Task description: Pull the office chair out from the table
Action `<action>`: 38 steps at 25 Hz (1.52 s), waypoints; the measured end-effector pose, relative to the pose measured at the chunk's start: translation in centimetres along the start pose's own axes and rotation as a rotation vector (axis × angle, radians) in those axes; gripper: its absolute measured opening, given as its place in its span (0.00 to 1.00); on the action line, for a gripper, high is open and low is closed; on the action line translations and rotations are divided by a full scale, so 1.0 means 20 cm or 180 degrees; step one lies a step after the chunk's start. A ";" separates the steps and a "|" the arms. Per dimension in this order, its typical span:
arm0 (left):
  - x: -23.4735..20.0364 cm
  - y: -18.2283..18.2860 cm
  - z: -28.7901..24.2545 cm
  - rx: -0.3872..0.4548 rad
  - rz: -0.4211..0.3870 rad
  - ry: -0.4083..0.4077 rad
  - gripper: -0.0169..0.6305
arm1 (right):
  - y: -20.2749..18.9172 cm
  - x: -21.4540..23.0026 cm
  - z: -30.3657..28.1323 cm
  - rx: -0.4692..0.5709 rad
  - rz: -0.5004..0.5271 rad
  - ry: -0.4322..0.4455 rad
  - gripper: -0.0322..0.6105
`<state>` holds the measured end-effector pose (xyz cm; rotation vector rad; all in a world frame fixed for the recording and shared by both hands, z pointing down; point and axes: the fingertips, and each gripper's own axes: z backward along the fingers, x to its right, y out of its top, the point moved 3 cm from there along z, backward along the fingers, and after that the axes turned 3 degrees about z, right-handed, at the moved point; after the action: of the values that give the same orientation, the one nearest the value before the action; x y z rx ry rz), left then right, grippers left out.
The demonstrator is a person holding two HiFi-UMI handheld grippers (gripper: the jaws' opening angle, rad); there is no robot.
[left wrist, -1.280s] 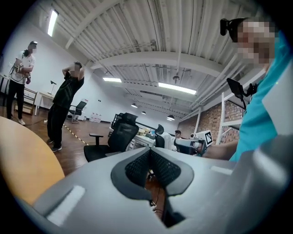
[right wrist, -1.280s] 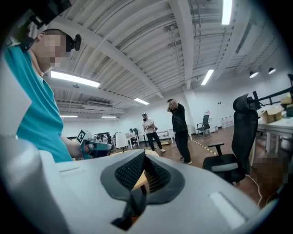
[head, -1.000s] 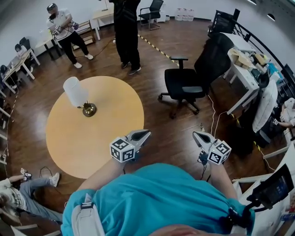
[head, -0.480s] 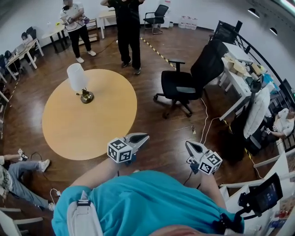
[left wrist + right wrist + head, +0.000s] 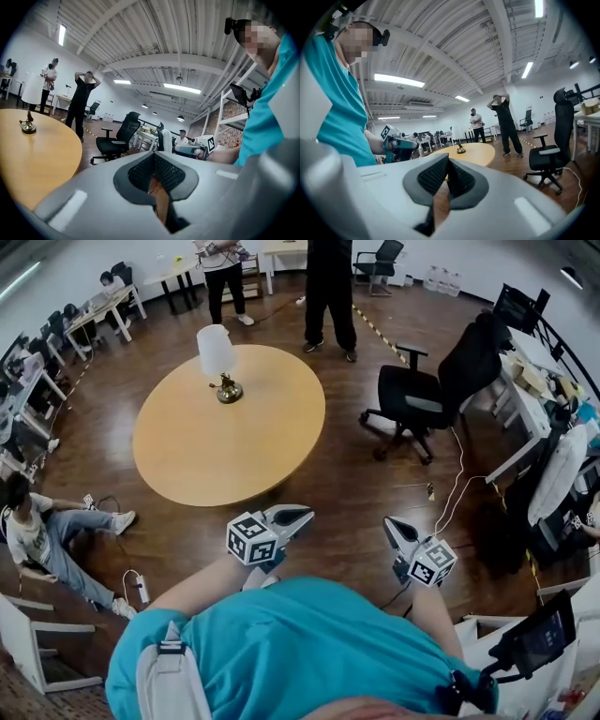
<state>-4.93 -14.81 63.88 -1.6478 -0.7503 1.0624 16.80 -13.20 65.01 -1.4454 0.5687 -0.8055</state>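
black office chair [image 5: 419, 401] stood at the upper right of the head view, on the wooden floor between the round wooden table [image 5: 187, 460] and a white desk [image 5: 521, 390] at the right edge. it was well apart from the table and closer to the desk. its seat faced left and slightly down in the frame, toward the table, and its back was turned to the desk. its long axis ran upright, the tall backrest rising straight above the seat, with a dark garment [image 5: 473, 341] draped over it. the wheeled base sat flat on the floor.

a white-shaded lamp [image 5: 217, 352] stood near the table's upper edge.

both claws were low in the frame, above the person's teal shirt and far from the chair. the left gripper [image 5: 298, 516] had its jaws pressed together on nothing. the right gripper [image 5: 394, 527] was likewise pressed together and empty.
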 end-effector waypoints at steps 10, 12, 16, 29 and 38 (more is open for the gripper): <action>0.19 0.11 0.87 0.0288 -0.0070 0.0154 0.07 | 0.22 -0.69 -0.29 0.0004 0.0159 0.0132 0.05; 0.18 0.11 1.11 0.0303 -0.0108 0.0147 0.07 | 0.23 -0.88 -0.40 0.0046 0.0144 0.0126 0.05; 0.15 0.03 1.62 0.0343 -0.0176 0.0130 0.07 | 0.14 -1.29 -0.61 0.0091 0.0105 0.0075 0.05; 0.38 -0.12 2.28 0.0487 0.0028 0.0229 0.07 | 0.12 -2.01 -0.59 -0.0009 0.0177 0.0114 0.05; 0.91 -0.42 2.01 0.0395 0.0226 0.0248 0.07 | -0.09 -2.02 0.04 -0.0033 0.0086 0.0181 0.05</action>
<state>-33.54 19.76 61.76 -1.6097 -0.5674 1.0667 -8.25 18.48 61.69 -1.4250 0.6350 -0.8253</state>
